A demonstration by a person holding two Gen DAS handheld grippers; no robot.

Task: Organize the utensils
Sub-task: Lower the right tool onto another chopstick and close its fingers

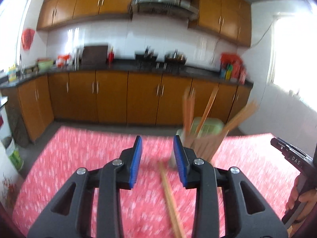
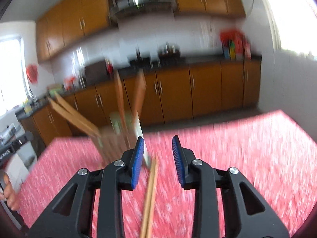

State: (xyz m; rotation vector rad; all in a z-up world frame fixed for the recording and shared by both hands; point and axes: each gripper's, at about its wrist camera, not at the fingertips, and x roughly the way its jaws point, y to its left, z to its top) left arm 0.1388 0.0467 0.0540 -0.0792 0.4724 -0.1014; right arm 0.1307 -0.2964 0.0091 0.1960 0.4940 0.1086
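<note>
Two chopsticks [image 2: 151, 194] lie below open right gripper [image 2: 157, 154].

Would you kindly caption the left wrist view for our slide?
Open left gripper above red tablecloth, loose chopsticks below its jaws, chopstick holder just ahead.

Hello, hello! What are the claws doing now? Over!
Left claw open, empty. Right claw open, empty. Loose chopsticks on tablecloth, holder ahead. Nothing blocking.

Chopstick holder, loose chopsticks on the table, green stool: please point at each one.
chopstick holder [image 1: 200, 148], left wrist view, front wall.
loose chopsticks [image 2: 151, 184], right wrist view, middle of shafts.
green stool [image 1: 210, 128], left wrist view, seat.
</note>
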